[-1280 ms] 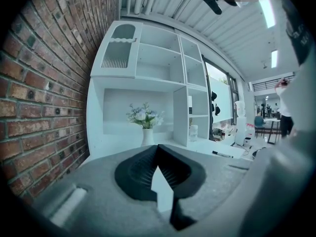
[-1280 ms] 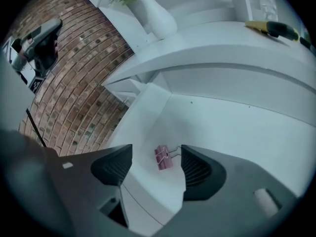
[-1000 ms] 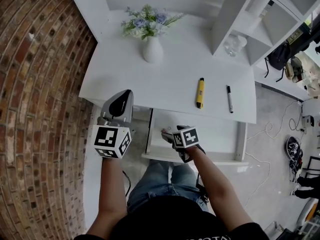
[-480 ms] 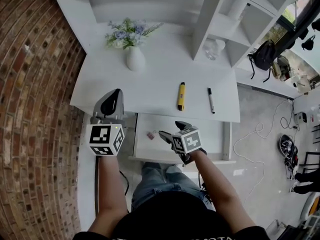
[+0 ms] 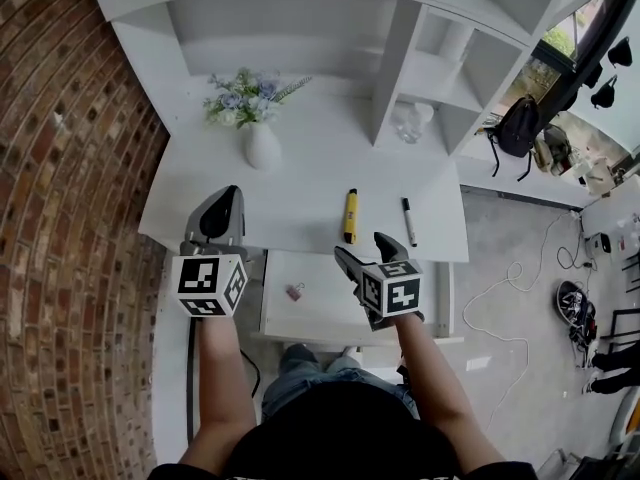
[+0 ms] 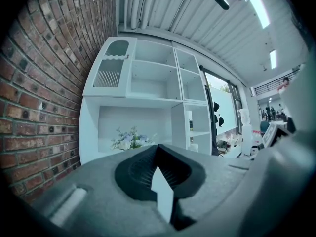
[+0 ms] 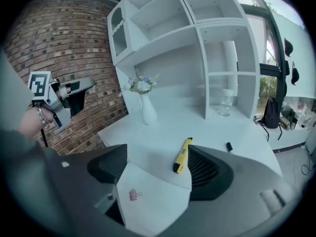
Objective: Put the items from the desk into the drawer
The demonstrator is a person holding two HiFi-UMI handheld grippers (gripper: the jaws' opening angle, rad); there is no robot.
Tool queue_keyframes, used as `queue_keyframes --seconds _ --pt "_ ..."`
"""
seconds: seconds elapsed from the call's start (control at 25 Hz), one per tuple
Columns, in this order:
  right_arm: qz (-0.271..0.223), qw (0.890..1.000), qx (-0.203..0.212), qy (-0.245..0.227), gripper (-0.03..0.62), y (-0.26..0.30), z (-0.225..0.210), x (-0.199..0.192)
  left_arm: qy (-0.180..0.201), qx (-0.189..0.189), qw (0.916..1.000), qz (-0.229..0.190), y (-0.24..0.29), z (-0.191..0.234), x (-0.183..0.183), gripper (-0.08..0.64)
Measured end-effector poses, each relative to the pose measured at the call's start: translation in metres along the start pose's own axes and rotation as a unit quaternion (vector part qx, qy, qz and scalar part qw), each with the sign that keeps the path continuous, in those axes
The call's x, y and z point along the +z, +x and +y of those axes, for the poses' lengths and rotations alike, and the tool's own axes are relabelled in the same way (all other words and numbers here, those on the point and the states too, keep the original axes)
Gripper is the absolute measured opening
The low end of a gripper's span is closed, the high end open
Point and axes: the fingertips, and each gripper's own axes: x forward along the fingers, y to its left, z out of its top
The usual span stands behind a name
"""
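Desk (image 5: 300,193) and drawer (image 5: 335,313): plain white. Cutter (image 5: 350,216) yellow, pen (image 5: 408,221) black, clip (image 5: 296,291) pink. Wall (image 5: 70,218): red-brown brick pattern; flowers (image 5: 245,98) pale blue and white, vase (image 5: 261,146) white.

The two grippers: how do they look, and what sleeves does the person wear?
The left gripper and the right gripper are grey with black ribbed jaw pads. Each carries a white cube with black square markers. The person's sleeves are black and short.
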Motion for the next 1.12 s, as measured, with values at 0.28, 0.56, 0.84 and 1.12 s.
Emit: queue_keyframes --seconds 0.28,0.56,0.84,1.12 --pt "-0.015 0.997 -0.061 0.051 0.371 0.024 -0.033 0.018 -0.002 -0.007 0.9999 0.007 0.014 0.004 -0.005 0.004" --pt "0.049 0.993 -0.074 0.076 0.31 0.069 -0.05 0.011 -0.007 -0.017 0.9995 0.024 0.03 0.015 -0.017 0.005" --pt "0.14 0.978 -0.102 0.113 0.298 0.125 -0.075 -0.02 -0.008 -0.044 0.9977 0.05 0.047 0.019 -0.035 0.003" --pt "0.207 0.961 -0.153 0.099 0.293 0.156 -0.098 -0.039 -0.005 -0.065 0.9956 0.068 0.057 0.021 -0.052 0.003"
